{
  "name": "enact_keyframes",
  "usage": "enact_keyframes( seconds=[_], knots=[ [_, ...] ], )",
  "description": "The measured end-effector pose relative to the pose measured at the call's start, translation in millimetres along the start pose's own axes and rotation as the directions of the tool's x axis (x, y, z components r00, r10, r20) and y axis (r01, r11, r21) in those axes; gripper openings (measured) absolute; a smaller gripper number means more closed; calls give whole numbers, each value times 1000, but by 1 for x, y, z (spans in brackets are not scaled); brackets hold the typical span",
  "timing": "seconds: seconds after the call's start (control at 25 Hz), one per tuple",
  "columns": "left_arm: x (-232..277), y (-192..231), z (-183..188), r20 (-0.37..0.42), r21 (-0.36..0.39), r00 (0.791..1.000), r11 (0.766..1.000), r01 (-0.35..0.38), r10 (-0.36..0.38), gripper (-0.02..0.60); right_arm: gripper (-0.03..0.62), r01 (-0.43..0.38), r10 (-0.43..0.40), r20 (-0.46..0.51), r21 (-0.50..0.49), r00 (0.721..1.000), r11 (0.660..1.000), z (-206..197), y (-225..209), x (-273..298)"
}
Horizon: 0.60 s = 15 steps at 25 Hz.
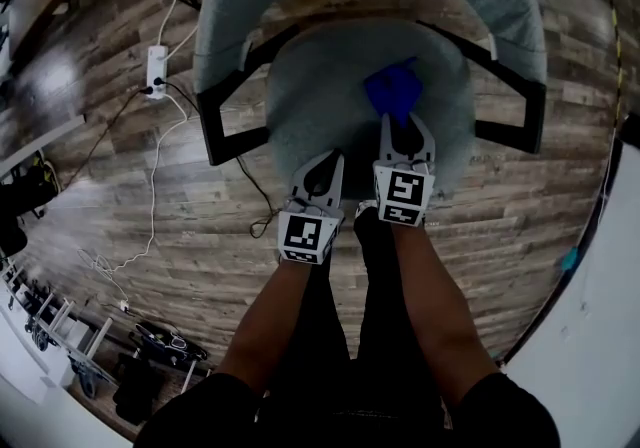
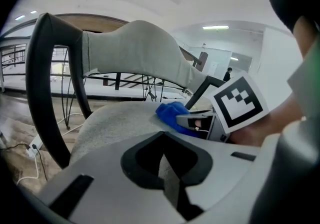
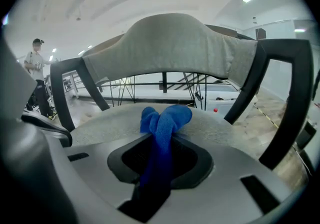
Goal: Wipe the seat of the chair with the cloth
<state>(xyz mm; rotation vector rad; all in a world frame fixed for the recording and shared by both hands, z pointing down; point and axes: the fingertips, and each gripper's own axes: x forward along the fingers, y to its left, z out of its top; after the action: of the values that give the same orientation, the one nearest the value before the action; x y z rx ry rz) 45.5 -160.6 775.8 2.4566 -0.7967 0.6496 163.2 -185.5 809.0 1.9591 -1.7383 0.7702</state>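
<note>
Over wood-plank flooring (image 1: 120,166), a crumpled blue cloth (image 3: 165,118) is clamped by the right gripper (image 1: 404,126) on the grey fabric seat (image 1: 320,101); the left gripper (image 1: 322,164) is closed, empty.

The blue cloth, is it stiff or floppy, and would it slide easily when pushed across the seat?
Probably floppy: the blue cloth bunches in soft folds where it leaves the right gripper. Likely light, held by one pinch. Its fuzzy weave on the fabric seat may drag rather than glide.
</note>
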Motion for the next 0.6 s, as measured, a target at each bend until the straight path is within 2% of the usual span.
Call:
enact_keyframes(
  seconds=[0.44,0.6],
  knots=[
    [18,-34,6,-13,48,999,998,32,-31,2,91,58,-59,4,28,998,998,-8,-50,-13],
    [19,-43,5,-16,57,999,998,40,-39,2,91,106,-106,12,19,994,994,-11,-77,-20]
  ],
)
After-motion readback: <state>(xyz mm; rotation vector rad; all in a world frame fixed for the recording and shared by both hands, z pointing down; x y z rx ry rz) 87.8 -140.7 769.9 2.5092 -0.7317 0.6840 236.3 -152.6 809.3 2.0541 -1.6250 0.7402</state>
